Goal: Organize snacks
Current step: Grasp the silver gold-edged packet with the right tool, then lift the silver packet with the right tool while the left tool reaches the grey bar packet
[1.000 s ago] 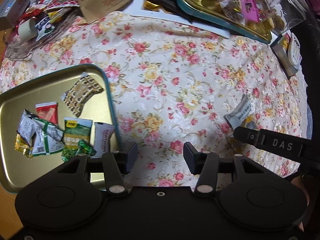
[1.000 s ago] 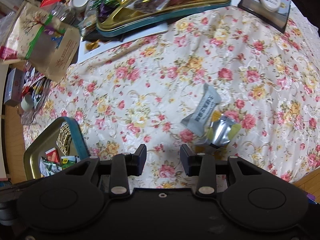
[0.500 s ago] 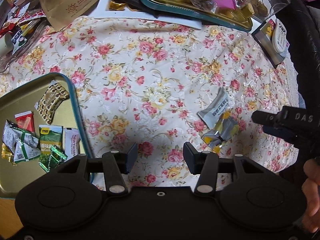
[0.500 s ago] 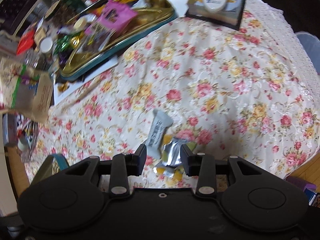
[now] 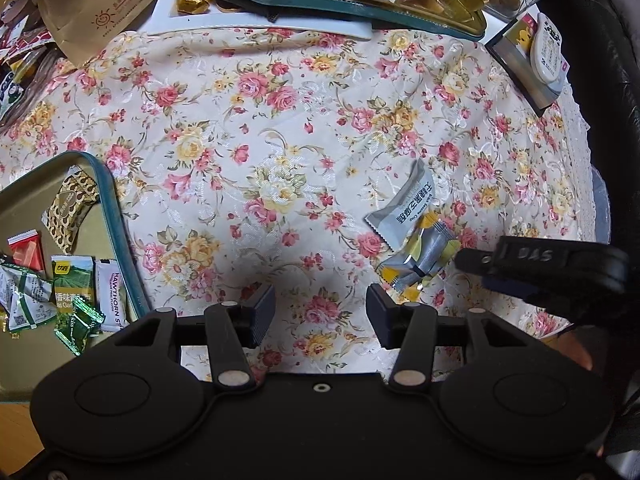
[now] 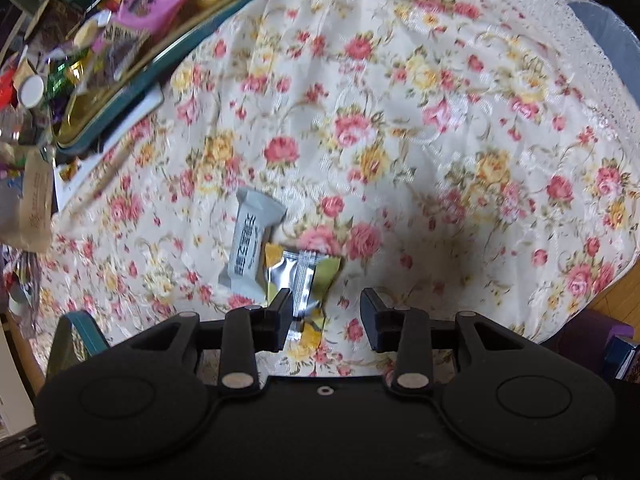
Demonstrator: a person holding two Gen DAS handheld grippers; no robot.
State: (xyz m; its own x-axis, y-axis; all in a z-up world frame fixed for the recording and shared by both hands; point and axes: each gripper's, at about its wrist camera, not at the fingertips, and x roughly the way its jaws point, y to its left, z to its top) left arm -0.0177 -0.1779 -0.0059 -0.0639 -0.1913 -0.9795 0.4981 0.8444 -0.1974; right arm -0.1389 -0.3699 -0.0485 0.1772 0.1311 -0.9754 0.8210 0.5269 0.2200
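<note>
Both tools point down over the floral-clothed counter (image 5: 288, 128), jaws apart and empty: the left tool (image 5: 320, 308) over bare cloth, the right tool (image 6: 325, 312) over a silver-yellow snack (image 6: 302, 280) overlapping a grey packet (image 6: 250, 240) toward the right edge; gold tray (image 5: 120, 232) at the left edge

A floral tablecloth (image 5: 280, 128), cream with pink and yellow roses, is covering the tabletop beneath me and is taking even, soft light; faint shadows are lying on it. Its lace edge (image 6: 560, 36) is hanging over the far right side. Wooden floor (image 6: 616, 296) is showing at the lower right, and dark leather-like upholstery (image 5: 600, 80) is standing beyond the cloth.
</note>
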